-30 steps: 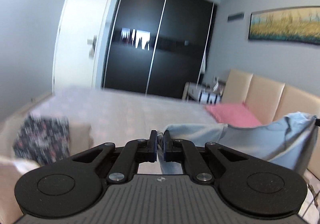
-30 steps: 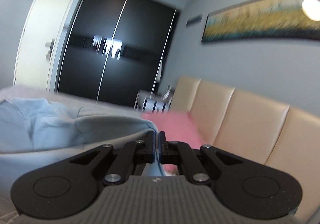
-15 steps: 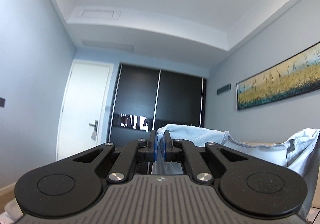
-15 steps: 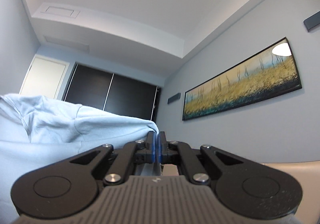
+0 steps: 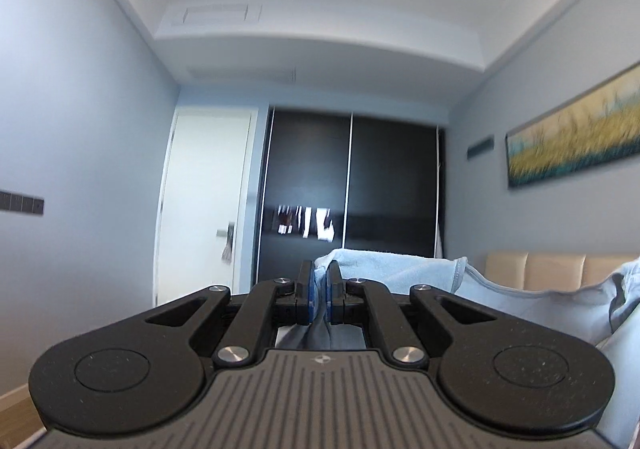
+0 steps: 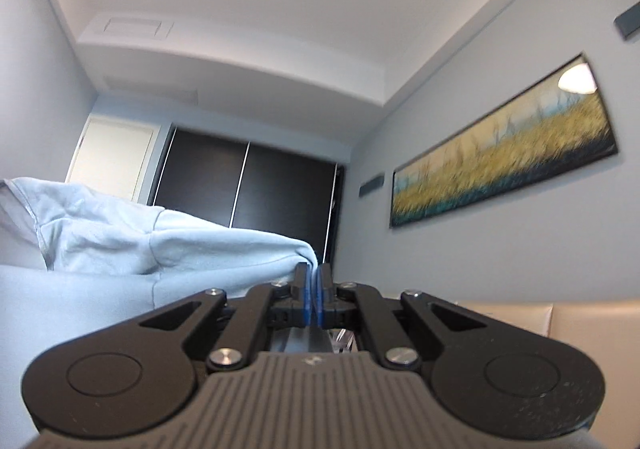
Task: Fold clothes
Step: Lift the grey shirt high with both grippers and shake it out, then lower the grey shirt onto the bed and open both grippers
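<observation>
Light-blue garment (image 5: 400, 269) pinched between each hand-held gripper's (image 5: 319, 291) closed jaws

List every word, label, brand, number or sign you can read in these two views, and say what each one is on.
No readable text in either view.
Left gripper, shut on the light blue garment: a small pale emblem on its grey body, no letters legible.
Right gripper, also shut on the garment: a similar mark, too small to read.
Painting: blurred, no signature or caption visible.
Wardrobe: bright reflections only, no lettering.
</observation>
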